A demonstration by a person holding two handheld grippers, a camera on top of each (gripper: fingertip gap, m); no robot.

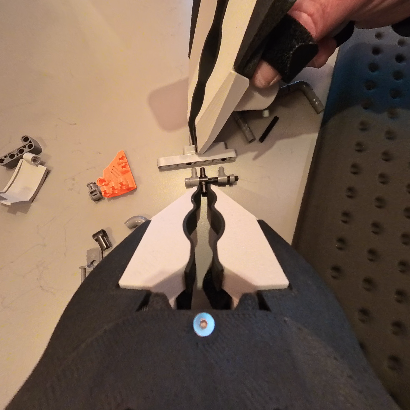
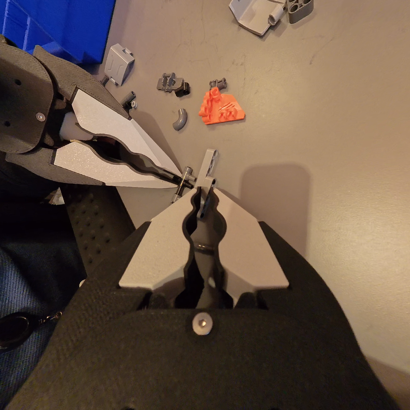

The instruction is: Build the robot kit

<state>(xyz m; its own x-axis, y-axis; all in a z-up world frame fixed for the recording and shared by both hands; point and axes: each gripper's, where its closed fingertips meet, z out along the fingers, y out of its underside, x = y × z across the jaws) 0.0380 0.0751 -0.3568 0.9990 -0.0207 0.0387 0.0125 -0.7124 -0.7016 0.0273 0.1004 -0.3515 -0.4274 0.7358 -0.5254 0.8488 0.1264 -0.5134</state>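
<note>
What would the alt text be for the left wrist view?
The left gripper pinches a black axle assembly with grey connectors, facing a pale grey beam clamped by the right gripper. An orange panel lies left.

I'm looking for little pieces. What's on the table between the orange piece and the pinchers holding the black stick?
In the right wrist view, a small grey curved elbow piece lies between the orange piece and the left gripper.

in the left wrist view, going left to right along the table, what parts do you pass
curved white panel → orange panel → white beam held by the right tool → black axle → dotted mat
</note>
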